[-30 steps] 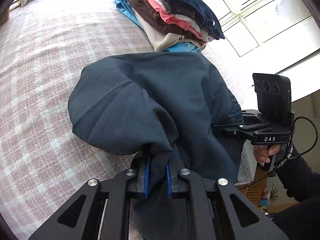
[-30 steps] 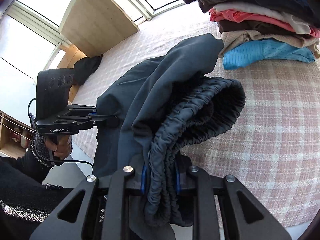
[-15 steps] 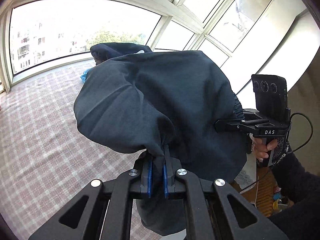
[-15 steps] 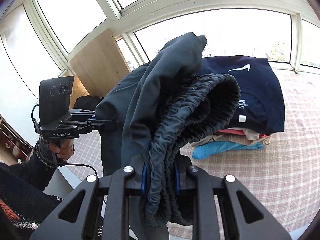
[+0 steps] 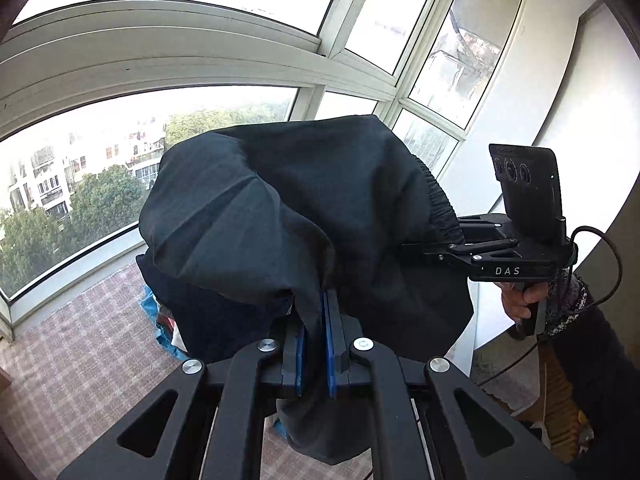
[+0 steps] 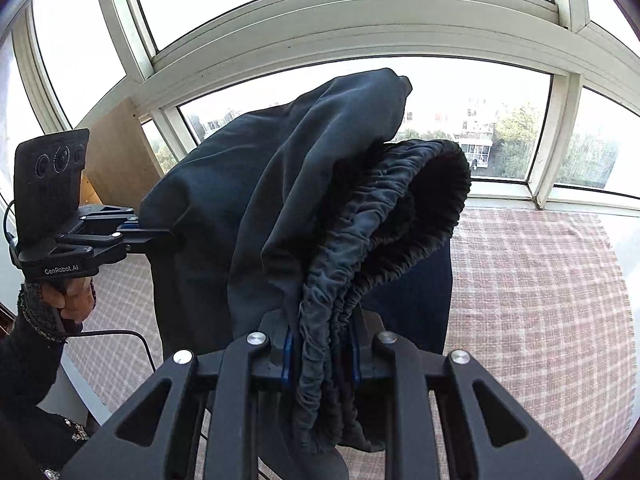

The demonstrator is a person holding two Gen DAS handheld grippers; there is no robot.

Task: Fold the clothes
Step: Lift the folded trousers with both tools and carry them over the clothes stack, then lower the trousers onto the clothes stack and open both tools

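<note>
Trousers (image 5: pixel 320 200): dark, thin woven cloth with a gathered elastic waistband (image 6: pixel 400 208). Judged soft, light and limp, likely to sag and slide wherever unsupported; best taken at hem and waistband, where the layers bunch thick. Hung doubled over in the air above the checked cover (image 6: pixel 540 300), slung between both tools. Sat deep between the jaws of the left gripper (image 5: pixel 314 344), pressed together on a thin fold of plain cloth. Filled the jaws of the right gripper (image 6: pixel 322 356), pinched on the bunched waistband, with loose cloth drooping below both.
</note>
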